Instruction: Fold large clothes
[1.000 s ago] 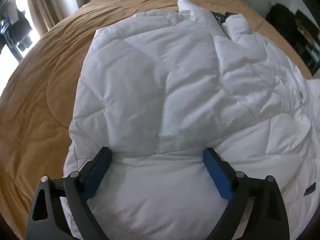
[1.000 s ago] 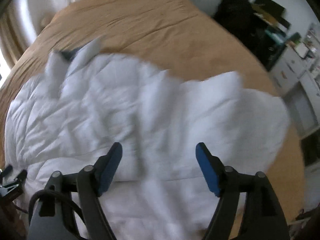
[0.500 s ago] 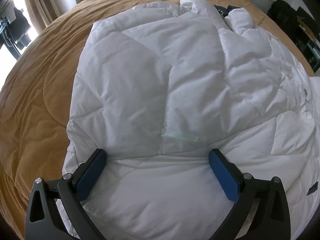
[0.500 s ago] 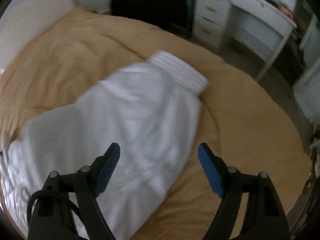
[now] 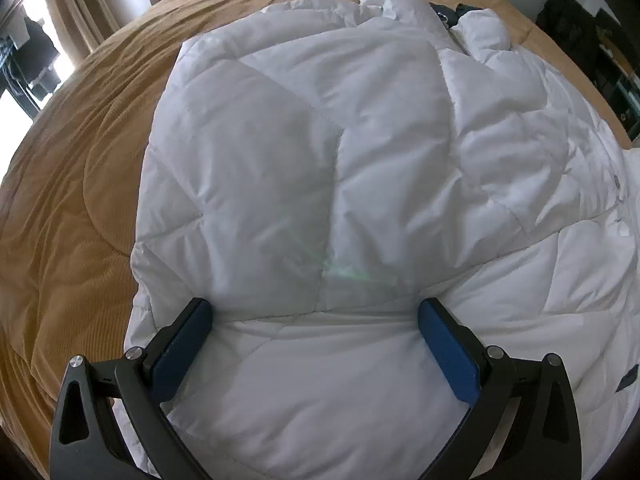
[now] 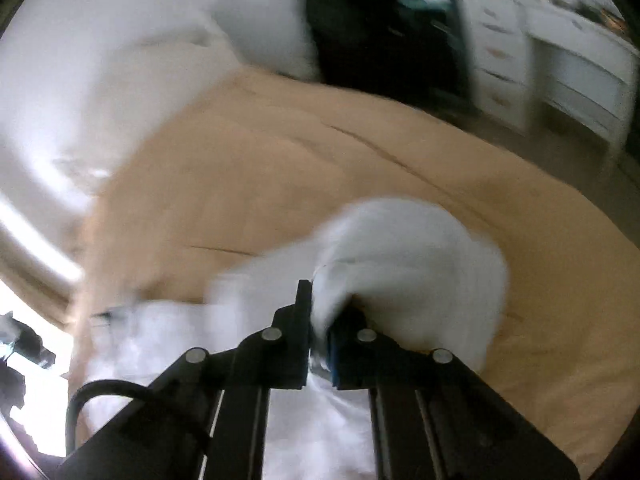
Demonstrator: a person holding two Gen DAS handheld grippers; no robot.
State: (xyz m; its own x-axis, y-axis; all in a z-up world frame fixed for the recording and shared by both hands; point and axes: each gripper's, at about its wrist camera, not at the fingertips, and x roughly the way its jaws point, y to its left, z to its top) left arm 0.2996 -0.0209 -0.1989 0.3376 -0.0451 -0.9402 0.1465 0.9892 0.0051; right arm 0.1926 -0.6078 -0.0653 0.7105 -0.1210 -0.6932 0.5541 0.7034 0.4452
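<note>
A white quilted puffer jacket (image 5: 320, 140) lies spread on the tan bedspread (image 5: 68, 200), its left side folded in over the body. My left gripper (image 5: 316, 308) points down at its near part, open wide, with its blue pads (image 5: 184, 344) resting on the fabric on either side of a quilted panel. In the blurred right wrist view my right gripper (image 6: 320, 292) is closing its jaws on the jacket's white sleeve (image 6: 412, 256). The fabric is pinched between the pads and the sleeve bunches up above the bedspread (image 6: 280, 168).
A window with curtains (image 5: 36, 60) is at the far left. Dark belongings (image 5: 580, 20) stand beyond the bed's far right corner. A black bag (image 6: 380, 40) and white drawers (image 6: 500, 52) stand past the bed's edge in the right wrist view.
My right gripper swung right along the sleeve, rolled, and went from wide open to pinching the sleeve's fabric. The left gripper stayed over the jacket, opening slightly wider.
</note>
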